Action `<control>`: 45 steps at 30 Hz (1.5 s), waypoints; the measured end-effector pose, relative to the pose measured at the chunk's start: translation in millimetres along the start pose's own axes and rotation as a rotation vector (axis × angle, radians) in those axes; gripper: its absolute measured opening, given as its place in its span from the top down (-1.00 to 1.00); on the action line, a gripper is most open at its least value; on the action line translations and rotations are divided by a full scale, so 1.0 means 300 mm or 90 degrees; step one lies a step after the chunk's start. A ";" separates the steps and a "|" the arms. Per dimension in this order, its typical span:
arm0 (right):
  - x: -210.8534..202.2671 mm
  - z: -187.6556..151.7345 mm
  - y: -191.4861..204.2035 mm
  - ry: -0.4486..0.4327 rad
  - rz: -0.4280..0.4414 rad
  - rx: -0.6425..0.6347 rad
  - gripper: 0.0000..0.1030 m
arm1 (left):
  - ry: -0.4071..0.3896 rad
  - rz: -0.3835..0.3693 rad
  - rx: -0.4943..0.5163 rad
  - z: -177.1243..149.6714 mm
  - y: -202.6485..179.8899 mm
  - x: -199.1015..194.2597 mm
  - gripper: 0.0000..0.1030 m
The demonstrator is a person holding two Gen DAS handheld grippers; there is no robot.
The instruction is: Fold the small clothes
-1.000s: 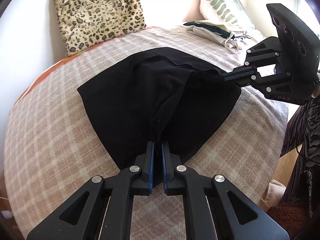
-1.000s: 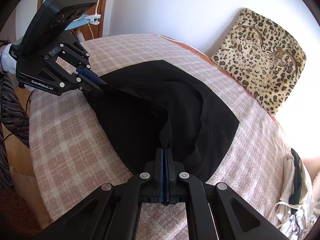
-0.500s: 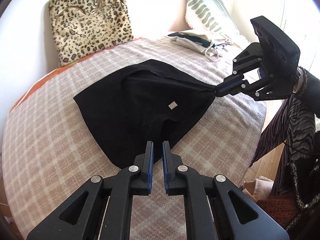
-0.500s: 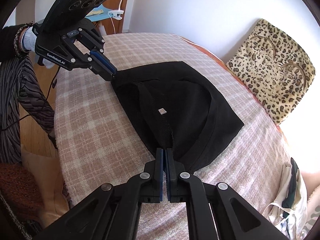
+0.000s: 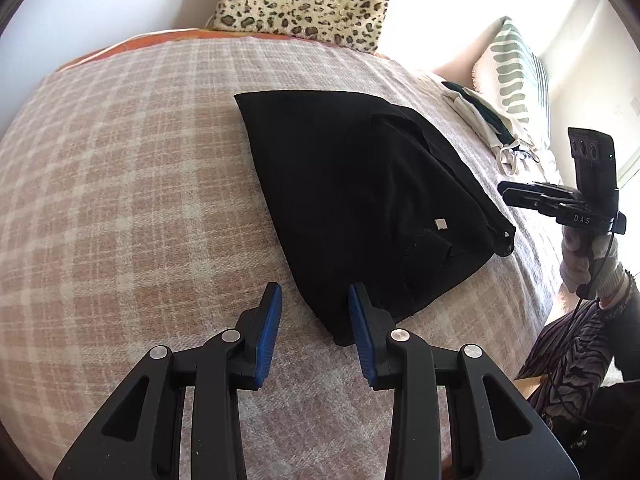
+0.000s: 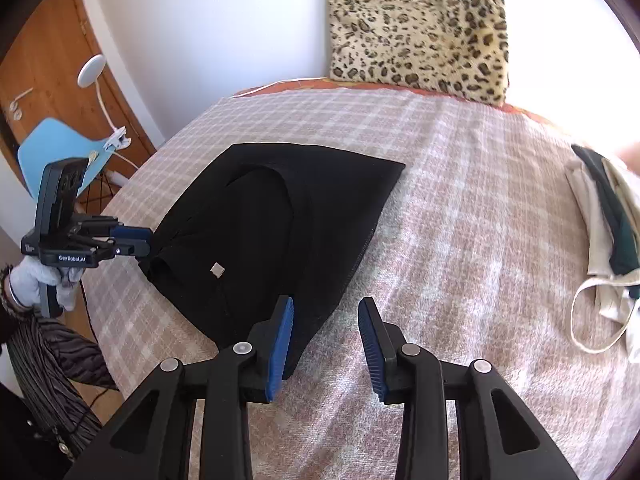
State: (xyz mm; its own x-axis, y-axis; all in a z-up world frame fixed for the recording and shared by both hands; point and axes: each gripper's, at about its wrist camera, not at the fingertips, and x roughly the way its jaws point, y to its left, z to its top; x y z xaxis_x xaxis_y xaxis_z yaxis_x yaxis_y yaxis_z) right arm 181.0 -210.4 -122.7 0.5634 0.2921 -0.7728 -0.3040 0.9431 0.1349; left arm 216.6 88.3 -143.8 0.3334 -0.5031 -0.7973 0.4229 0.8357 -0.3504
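Observation:
A small black garment (image 5: 360, 200) lies folded on the checked bedcover (image 5: 120, 200), with a small white tag showing. It also shows in the right wrist view (image 6: 272, 232). My left gripper (image 5: 314, 320) is open and empty, its jaws standing on either side of the garment's near corner. My right gripper (image 6: 326, 332) is open and empty, just beside the garment's near corner. In the left wrist view the right gripper (image 5: 516, 196) hovers off the garment's right corner. In the right wrist view the left gripper (image 6: 140, 242) sits by the left corner.
A leopard-print cushion (image 6: 420, 28) leans on the wall at the back. A pile of other clothes (image 6: 604, 232) lies at the bed's right side, beside a striped pillow (image 5: 512, 68). A blue chair (image 6: 56, 152) and a wooden door stand to the left.
Both grippers have let go of the black garment and opened. The garment now lies flat on the bed, and both grippers have drawn back from it.

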 end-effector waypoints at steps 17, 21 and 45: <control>0.024 -0.037 -0.035 0.027 0.091 0.115 1.00 | -0.037 0.027 0.005 0.004 0.014 -0.046 0.96; 0.037 -0.043 -0.039 0.038 0.060 0.105 1.00 | -0.021 0.026 0.003 -0.016 0.019 -0.026 0.96; 0.159 0.006 0.236 0.063 -0.019 -0.170 0.56 | 0.042 0.020 0.202 0.045 -0.240 0.127 0.86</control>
State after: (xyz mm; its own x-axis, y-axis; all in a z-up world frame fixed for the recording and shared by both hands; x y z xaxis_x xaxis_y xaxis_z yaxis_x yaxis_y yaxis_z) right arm 187.6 -129.3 -148.8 0.5012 0.2358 -0.8326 -0.4873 0.8720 -0.0465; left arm 210.2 6.0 -142.3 0.2995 -0.4544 -0.8389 0.6582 0.7349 -0.1631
